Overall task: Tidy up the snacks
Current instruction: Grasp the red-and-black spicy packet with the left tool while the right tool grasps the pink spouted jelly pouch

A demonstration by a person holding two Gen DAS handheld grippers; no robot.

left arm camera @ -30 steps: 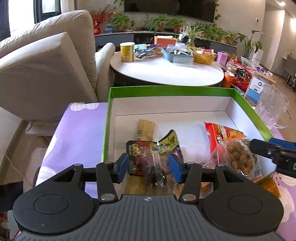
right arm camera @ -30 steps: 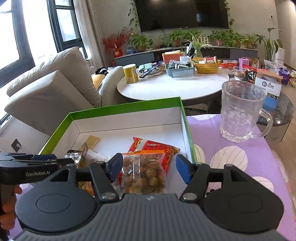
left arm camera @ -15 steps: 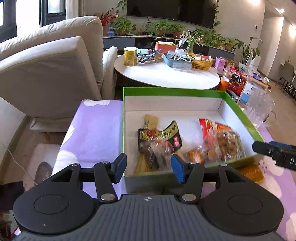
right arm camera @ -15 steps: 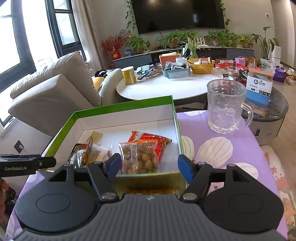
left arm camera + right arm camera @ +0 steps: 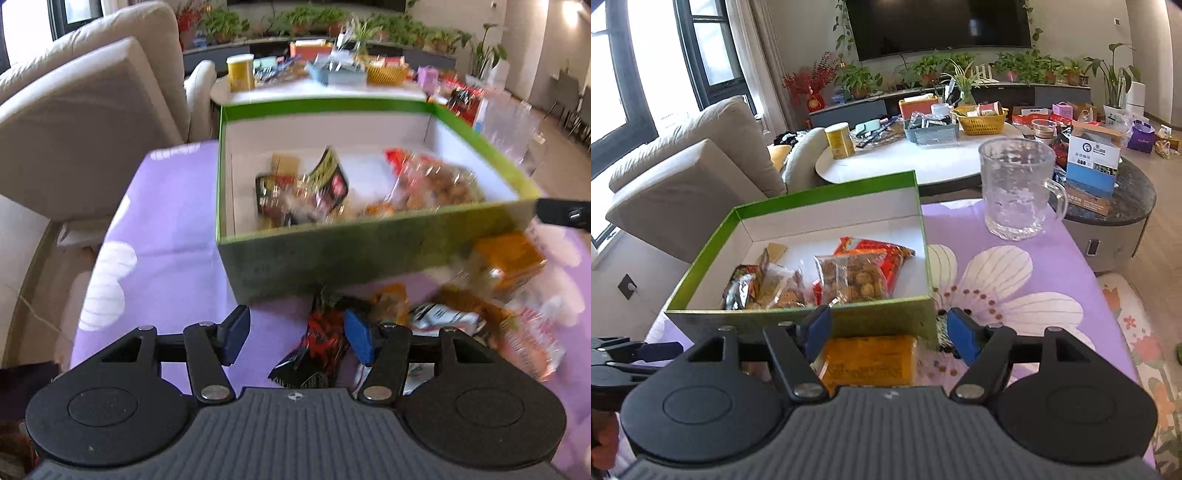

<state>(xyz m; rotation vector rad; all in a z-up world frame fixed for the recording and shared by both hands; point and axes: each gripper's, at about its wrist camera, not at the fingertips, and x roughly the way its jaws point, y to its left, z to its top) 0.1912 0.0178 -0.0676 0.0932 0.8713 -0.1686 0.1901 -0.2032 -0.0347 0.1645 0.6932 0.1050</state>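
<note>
Snack packets [image 5: 849, 277] in box [image 5: 827, 199]; mug [image 5: 1015, 188] right; loose packets [image 5: 443, 314] before box.

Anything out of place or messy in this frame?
Yes. Several snack packets lie loose on the purple tablecloth in front of the green box, not in it, among them an orange packet and a black-and-red packet. Nothing looks spilled or torn; the left view is blurred.

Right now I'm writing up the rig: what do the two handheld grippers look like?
Both match: the left gripper and right gripper have a grey ribbed body, two round black discs, black linkage arms with silver pivots, and blue pads on the jaws. No cables or sleeves show.
</note>
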